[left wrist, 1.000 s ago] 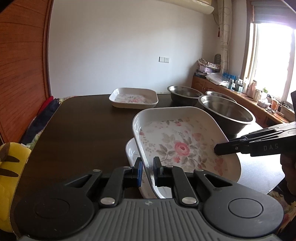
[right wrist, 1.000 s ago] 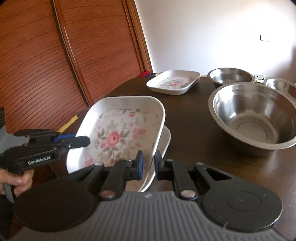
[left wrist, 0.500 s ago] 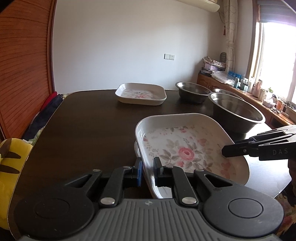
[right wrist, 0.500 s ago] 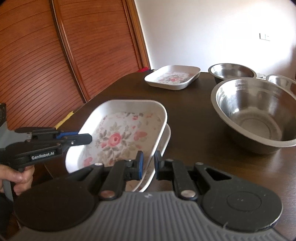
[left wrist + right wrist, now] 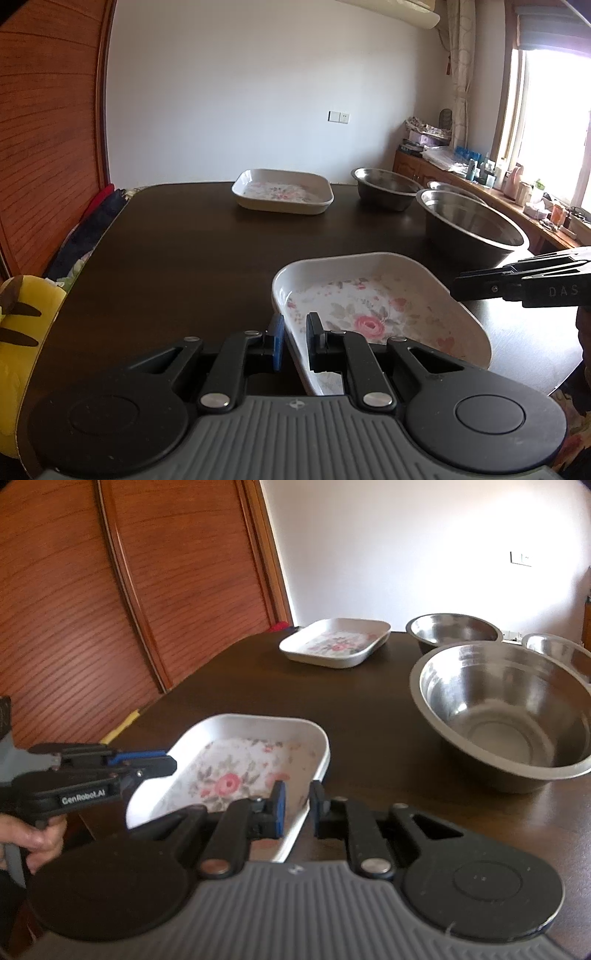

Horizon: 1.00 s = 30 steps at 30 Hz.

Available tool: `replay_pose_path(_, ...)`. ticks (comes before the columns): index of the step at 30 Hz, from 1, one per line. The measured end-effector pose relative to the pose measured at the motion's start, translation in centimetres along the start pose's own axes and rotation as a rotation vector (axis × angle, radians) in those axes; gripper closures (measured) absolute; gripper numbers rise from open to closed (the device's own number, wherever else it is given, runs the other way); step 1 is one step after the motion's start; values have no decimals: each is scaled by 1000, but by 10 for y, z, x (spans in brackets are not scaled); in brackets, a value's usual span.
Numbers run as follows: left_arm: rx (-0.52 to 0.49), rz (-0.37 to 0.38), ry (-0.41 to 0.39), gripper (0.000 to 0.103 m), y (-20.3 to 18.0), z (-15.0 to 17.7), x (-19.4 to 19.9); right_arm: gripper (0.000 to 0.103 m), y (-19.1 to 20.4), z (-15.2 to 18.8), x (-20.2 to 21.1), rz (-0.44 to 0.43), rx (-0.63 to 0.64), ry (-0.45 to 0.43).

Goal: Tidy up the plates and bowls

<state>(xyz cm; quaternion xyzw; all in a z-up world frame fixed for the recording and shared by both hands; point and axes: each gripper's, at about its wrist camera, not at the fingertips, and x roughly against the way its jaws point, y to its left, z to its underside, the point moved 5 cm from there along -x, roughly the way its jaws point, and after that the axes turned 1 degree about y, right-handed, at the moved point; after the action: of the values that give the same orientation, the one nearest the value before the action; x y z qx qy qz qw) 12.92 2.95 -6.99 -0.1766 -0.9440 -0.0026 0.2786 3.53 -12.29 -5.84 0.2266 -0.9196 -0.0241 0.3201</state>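
Both grippers clamp one floral dish from opposite sides. Left gripper (image 5: 295, 334) has its fingers drawn close together on the dish's (image 5: 373, 310) near rim, one blue pad (image 5: 276, 341) outside the wall and the black finger inside. Right gripper (image 5: 298, 805) pinches the opposite rim of the same dish (image 5: 236, 771) in the same way, its blue pad (image 5: 277, 808) inside the wall and the other finger outside. In the left wrist view the right gripper's (image 5: 480, 286) closed tips reach the far right edge of the dish; in the right wrist view the left gripper (image 5: 162, 762) meets the dish's left edge, held by a hand (image 5: 37, 840).

Sitting low at the near edge of the dark table (image 5: 177, 258), the dish faces open side up, roughly level; whether it rests on the wood I cannot tell. Its long axis runs between the two grippers.

A second floral dish (image 5: 282, 192) stands at the far side of the table, well apart. Three steel bowls are on the right: a large one (image 5: 506, 712) nearest, a smaller one (image 5: 454, 631) behind it, and a third (image 5: 557, 651) partly hidden at the edge
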Motion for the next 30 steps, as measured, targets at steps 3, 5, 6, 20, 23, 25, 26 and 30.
replay_pose_path(3, -13, 1, -13, 61, -3, -3, 4, 87, 3, -2, 5, -4, 10, -15)
replay_pose_path(5, -26, -2, -19, 61, -6, -5, 6, 87, 5, -2, 8, -5, 20, -23)
replay_pose_path(6, -31, -2, -21, 61, -7, -7, 7, 87, 7, -3, 10, -2, 26, -28)
replay_pose_path(20, -60, -5, -40, 60, -14, -18, 14, 87, 5, -9, 21, 12, 32, -65)
replay_pose_path(23, -68, -8, -42, 57, -13, -21, 14, 87, 4, -13, 23, 13, 31, -74)
replay_pose_path(25, -73, -10, -45, 55, -12, -27, 13, 87, 4, -17, 25, 15, 32, -83)
replay_pose_path(26, -76, -11, -48, 53, -11, -31, 12, 87, 3, -20, 26, 15, 32, -86)
replay_pose_path(30, -88, -16, -65, 49, -7, -49, 8, 87, 0, -33, 25, 16, 36, -98)
